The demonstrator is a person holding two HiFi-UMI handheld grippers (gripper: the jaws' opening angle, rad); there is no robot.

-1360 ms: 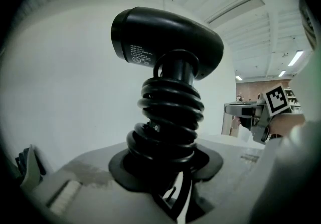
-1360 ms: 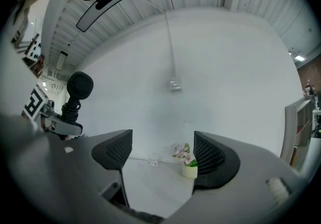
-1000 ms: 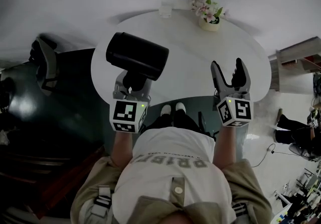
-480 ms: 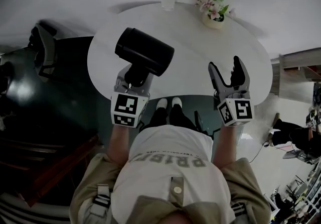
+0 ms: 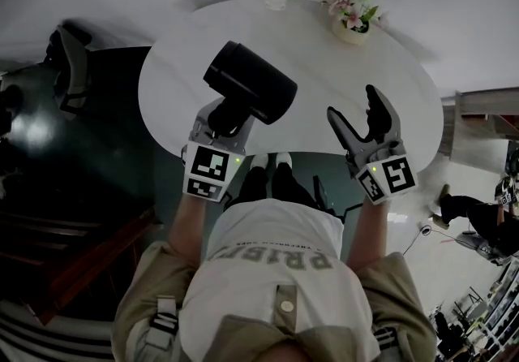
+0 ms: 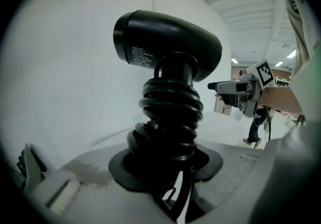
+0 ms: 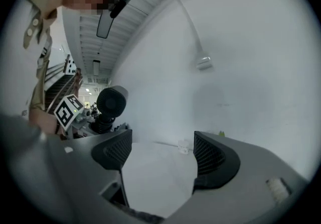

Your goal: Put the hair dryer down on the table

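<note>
We see a matte black hair dryer [image 5: 250, 83] and a plain white table [image 5: 324, 68]. The left gripper [image 5: 223, 119] and right gripper [image 5: 358, 111] are grey, each with black-and-white square markers. The flowers [image 5: 347, 5] are pink with green leaves, their pot [image 5: 350, 32] cream. The floor [image 5: 113, 182] is dark green.

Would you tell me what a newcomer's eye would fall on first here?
The big black hair dryer, gripped by its cord-wrapped handle in the left gripper over the white table's left side. Then the right gripper, open and empty, over its right side, and a flower pot at the far edge.
</note>
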